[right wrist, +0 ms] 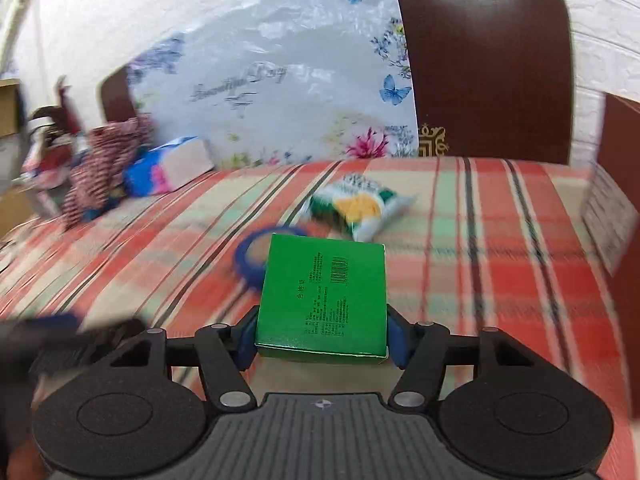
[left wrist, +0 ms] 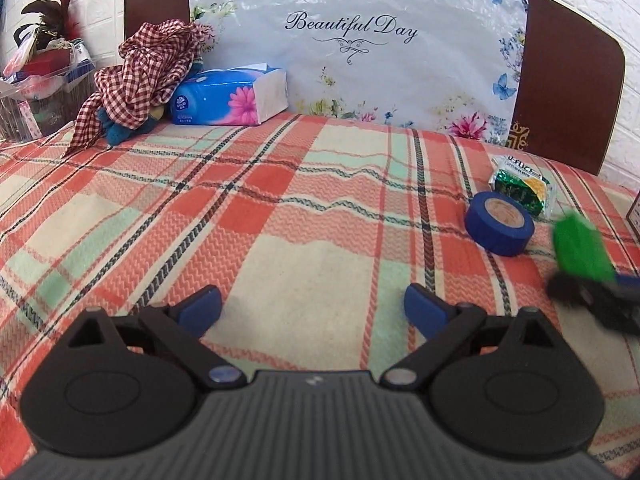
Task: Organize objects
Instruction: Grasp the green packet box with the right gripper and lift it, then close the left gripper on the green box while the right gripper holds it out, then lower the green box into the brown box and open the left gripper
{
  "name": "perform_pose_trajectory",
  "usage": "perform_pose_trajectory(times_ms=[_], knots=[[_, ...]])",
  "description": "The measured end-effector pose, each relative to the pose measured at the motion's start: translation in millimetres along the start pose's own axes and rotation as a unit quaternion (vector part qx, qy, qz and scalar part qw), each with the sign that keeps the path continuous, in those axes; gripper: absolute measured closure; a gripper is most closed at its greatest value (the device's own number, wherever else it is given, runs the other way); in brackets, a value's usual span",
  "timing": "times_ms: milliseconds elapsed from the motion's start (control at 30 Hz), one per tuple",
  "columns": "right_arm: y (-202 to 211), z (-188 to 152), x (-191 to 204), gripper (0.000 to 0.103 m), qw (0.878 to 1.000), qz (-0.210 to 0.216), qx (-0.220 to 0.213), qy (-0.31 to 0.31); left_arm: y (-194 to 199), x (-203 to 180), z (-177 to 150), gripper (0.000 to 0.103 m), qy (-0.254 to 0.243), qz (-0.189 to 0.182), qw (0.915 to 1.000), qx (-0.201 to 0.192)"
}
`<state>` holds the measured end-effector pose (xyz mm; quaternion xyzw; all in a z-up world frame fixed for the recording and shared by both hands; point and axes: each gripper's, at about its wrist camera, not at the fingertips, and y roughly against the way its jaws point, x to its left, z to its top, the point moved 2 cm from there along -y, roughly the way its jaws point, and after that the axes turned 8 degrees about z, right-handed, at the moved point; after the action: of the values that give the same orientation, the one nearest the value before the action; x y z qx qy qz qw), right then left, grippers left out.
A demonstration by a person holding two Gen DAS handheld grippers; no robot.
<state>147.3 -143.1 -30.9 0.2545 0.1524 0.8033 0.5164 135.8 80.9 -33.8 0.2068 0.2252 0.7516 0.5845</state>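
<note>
Spread across the whole foreground, a plaid blanket point(left wrist: 304, 184) in orange, cream and mint, crossed by dark lines. Propped upright behind it, a flowered plastic bag point(left wrist: 360, 40) printed "Beautiful Day", in front of a dark brown headboard point(left wrist: 560, 92). Heaped at the far left, a red-checked cloth point(left wrist: 144, 76), touching a blue tissue pack point(left wrist: 230, 98) with a pink flower on it. Angled downward over bare blanket, the left gripper point(left wrist: 312, 308), jaws spread wide, blue pads well apart, nothing between them. Tilted downward likewise, the right gripper point(right wrist: 322, 332), clamped on a green box point(right wrist: 324, 300), one blue pad pressed against each side of it, the printed face with barcode turned up toward the camera, the box's near end seated between the fingers and its far end jutting forward above the blanket. Seen from the left wrist view as a blurred green shape at the right edge, the same box point(left wrist: 580, 248) just right of the tape. Lying flat on the blanket just beyond the box and partly hidden by it, a blue tape roll point(right wrist: 256, 256). Farther back, near the tape but apart from it, a small green and yellow packet point(right wrist: 360, 204) in clear wrap. Much blur in the right wrist view.
</note>
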Motion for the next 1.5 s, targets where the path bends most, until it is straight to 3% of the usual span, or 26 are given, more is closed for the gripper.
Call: perform_pose_trajectory(times_ms=[167,233,267,300,433,467,567,667,733,800,833,867,900,933,967,1000,1067,1167,1333,1500], knots=[[82.4,-54.5,14.7,0.042,0.999,-0.013,0.023,0.039,-0.2,-1.0,-0.1,0.004,-0.005,0.004,1.0,0.0],[108.8,-73.7,24.7,0.035,0.997,-0.025,0.027,0.063,0.3,-2.3,-0.3,0.004,-0.009,0.007,0.9999,0.0],[118.3,-79.6,27.1,0.025,0.997,-0.028,0.027,0.069,0.6,-3.1,-0.4,0.004,-0.012,0.009,0.9999,0.0],[125.2,-83.4,27.3,0.021,0.997,-0.032,0.026,0.071,0.9,-4.3,-0.2,0.004,-0.016,0.012,0.9998,0.0],[135.5,-87.1,19.3,0.021,0.997,-0.05,0.028,0.049,11.5,-15.1,0.7,0.003,-0.044,0.037,0.9983,0.014],[136.9,-86.8,17.4,0.021,0.997,-0.053,0.029,0.045,19.4,-17.8,0.1,0.005,-0.042,0.023,0.9985,0.028],[140.8,-89.9,15.4,0.02,0.997,-0.052,0.026,0.042,54.2,-31.6,-6.1,0.006,-0.018,-0.085,0.9926,0.085],[142.4,-91.4,16.1,0.02,0.997,-0.054,0.023,0.044,97.4,-56.8,-9.4,0.006,-0.029,-0.186,0.9759,0.11],[141.3,-91.4,15.5,0.02,0.997,-0.054,0.024,0.044,118.7,-80.0,-11.7,0.006,-0.053,-0.234,0.9635,0.119],[139.3,-91.5,13.4,0.019,0.997,-0.054,0.025,0.043,126.3,-106.9,-20.3,0.006,-0.097,-0.248,0.9546,0.134],[138.4,-91.9,13.5,0.019,0.997,-0.054,0.025,0.044,123.1,-118.8,-27.3,0.01,-0.112,-0.246,0.9515,0.147],[136.9,-92.4,13.1,0.019,0.997,-0.053,0.025,0.045,115.8,-128.0,-34.6,0.021,-0.119,-0.247,0.9465,0.17],[135.9,-92.5,12.5,0.031,0.997,-0.052,0.025,0.046,110.3,-134.5,-42.0,0.018,-0.119,-0.249,0.9431,0.186],[136.0,-92.3,12.6,0.036,0.997,-0.048,0.023,0.049,113.0,-137.1,-43.0,0.021,-0.118,-0.249,0.947,0.165],[136.8,-92.0,13.1,0.042,0.998,-0.043,0.02,0.05,116.3,-141.7,-43.0,0.035,-0.127,-0.26,0.9437,0.16],[137.9,-92.3,12.7,0.043,0.998,-0.041,0.018,0.05,119.1,-144.5,-41.5,0.039,-0.125,-0.275,0.9386,0.166],[144.5,-91.0,11.0,0.042,0.998,-0.043,-0.003,0.043,125.9,-148.9,-35.8,0.04,-0.128,-0.275,0.939,0.162],[160.1,-85.3,9.8,0.042,0.995,-0.058,-0.066,0.056,142.3,-155.9,-18.0,0.04,-0.131,-0.291,0.9389,0.129],[184.2,-67.0,0.0,0.042,0.97,-0.127,-0.186,0.095,180.6,-193.2,19.3,0.04,-0.161,-0.319,0.933,0.041],[194.9,-38.0,-43.4,0.042,0.947,-0.184,-0.251,0.077,195.0,-257.9,50.4,0.039,-0.197,-0.342,0.919,0.001]])
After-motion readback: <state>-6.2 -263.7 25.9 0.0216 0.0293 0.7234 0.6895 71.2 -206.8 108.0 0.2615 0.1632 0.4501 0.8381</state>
